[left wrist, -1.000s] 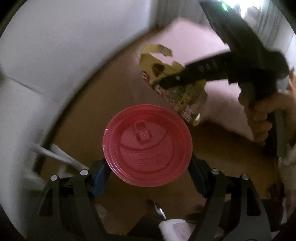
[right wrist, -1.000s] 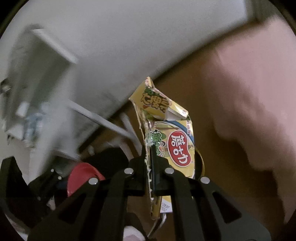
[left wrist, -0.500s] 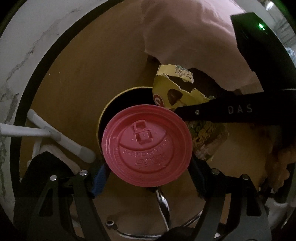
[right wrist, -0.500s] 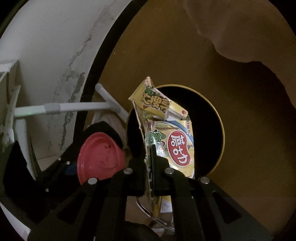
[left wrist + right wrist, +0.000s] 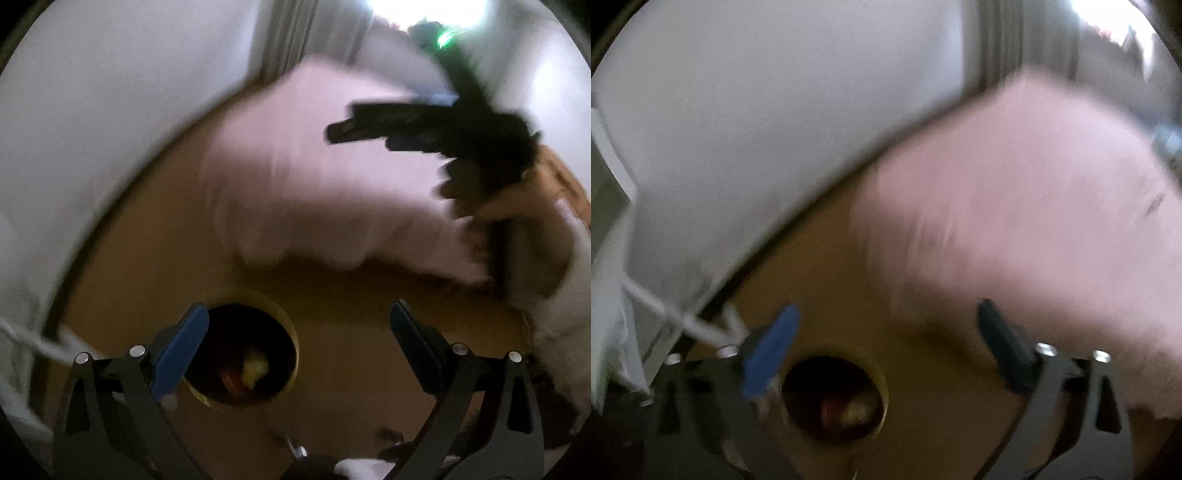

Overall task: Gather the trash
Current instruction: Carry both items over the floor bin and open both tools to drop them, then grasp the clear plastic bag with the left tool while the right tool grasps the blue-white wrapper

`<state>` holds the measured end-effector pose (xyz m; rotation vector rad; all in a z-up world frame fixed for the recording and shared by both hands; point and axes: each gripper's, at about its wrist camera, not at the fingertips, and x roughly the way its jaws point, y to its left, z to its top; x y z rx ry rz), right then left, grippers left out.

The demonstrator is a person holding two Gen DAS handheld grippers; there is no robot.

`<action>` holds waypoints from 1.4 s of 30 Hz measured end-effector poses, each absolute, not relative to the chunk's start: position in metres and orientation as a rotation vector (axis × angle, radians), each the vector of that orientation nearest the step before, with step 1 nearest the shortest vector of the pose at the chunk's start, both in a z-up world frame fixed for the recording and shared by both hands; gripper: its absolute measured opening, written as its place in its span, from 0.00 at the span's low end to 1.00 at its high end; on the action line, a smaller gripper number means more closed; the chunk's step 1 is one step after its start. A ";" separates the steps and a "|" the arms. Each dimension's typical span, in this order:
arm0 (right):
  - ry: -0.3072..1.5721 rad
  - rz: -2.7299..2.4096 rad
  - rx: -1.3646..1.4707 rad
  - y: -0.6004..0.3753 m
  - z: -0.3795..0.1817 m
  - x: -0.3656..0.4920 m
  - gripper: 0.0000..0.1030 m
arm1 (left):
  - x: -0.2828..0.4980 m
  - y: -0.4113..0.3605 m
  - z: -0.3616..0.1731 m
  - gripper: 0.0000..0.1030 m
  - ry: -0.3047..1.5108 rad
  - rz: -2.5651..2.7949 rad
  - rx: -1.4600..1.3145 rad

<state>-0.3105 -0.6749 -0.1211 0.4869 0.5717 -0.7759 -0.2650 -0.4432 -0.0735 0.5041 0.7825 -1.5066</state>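
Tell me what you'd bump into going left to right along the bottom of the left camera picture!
White rod → blue pad of the left claw, which is opening with nothing in it → round bin hole with red and yellow trash inside → bare brown floor → black pad.

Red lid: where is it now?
Inside the round bin hole, low in the left wrist view, beside the yellow wrapper; red lid sits left of it.

The round worktop (image 5: 362, 369) is plain tan-brown, its round hole (image 5: 240, 354) black with a yellow rim. Inside show blurred red trash (image 5: 229, 380) and yellow trash (image 5: 255, 369). At twelve o'clock lies a plain pale pink fluffy cloth (image 5: 314, 177). The wall (image 5: 757, 110) is flat white.
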 end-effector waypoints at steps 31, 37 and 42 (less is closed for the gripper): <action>0.813 0.118 0.500 -0.203 -0.001 0.111 0.84 | 0.159 0.024 -0.001 0.94 0.866 -0.107 0.042; 0.782 0.181 0.544 -0.207 -0.010 0.120 0.37 | 0.181 0.023 -0.023 0.19 0.922 -0.247 0.012; 0.698 0.201 0.519 -0.215 0.009 0.103 0.28 | 0.150 0.044 0.008 0.14 0.782 -0.228 -0.005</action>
